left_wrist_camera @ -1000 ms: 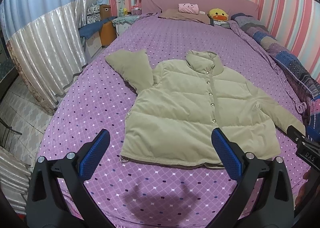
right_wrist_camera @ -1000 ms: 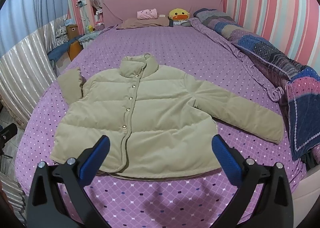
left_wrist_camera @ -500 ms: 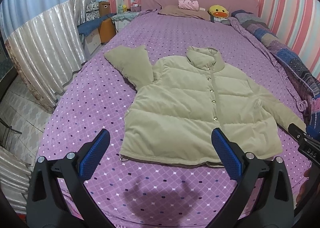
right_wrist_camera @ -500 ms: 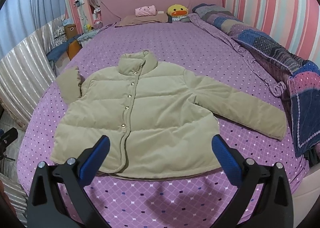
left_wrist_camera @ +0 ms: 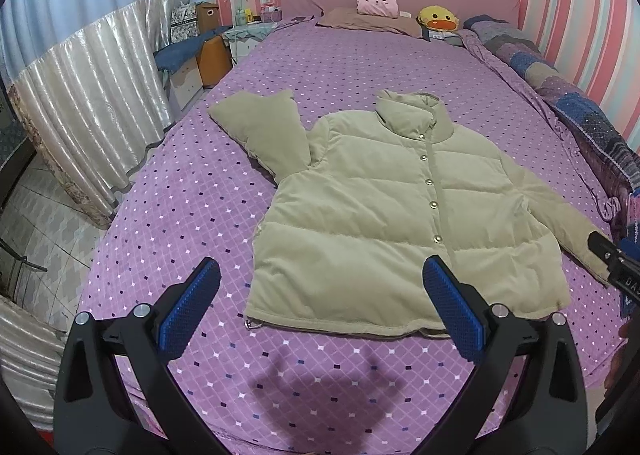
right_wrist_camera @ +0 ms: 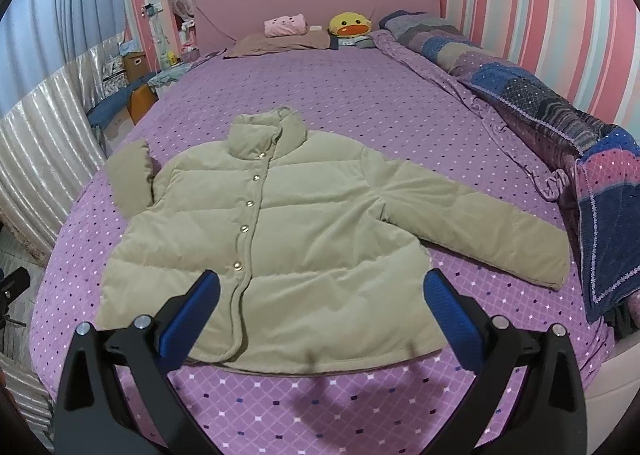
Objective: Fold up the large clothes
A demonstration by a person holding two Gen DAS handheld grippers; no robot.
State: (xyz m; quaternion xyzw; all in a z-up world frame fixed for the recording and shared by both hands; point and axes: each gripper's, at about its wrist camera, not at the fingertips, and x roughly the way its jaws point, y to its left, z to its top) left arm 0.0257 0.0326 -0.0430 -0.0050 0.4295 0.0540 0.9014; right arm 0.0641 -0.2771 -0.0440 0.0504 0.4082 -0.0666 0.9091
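A beige puffer jacket [left_wrist_camera: 384,215] [right_wrist_camera: 288,239] lies face up and buttoned on the purple bed, collar toward the headboard. One sleeve [left_wrist_camera: 264,135] is bent up on the left side; the other sleeve [right_wrist_camera: 480,231] stretches out to the right. My left gripper [left_wrist_camera: 320,307] hovers open above the jacket's hem, nothing between its blue pads. My right gripper [right_wrist_camera: 320,309] is open too, above the hem's middle, holding nothing. The tip of the right gripper [left_wrist_camera: 612,259] shows at the left wrist view's right edge, near the outstretched cuff.
The purple dotted bedspread [left_wrist_camera: 360,67] [right_wrist_camera: 360,95] surrounds the jacket. A rolled patchwork quilt [right_wrist_camera: 540,103] lines the right side. Pillows and a yellow duck plush [right_wrist_camera: 348,25] sit by the headboard. A silver curtain [left_wrist_camera: 80,103] and bedside clutter stand on the left.
Both grippers have drifted slightly; the jacket sits a little higher and farther in the left wrist view and closer in the right wrist view. The jacket itself lies unchanged.
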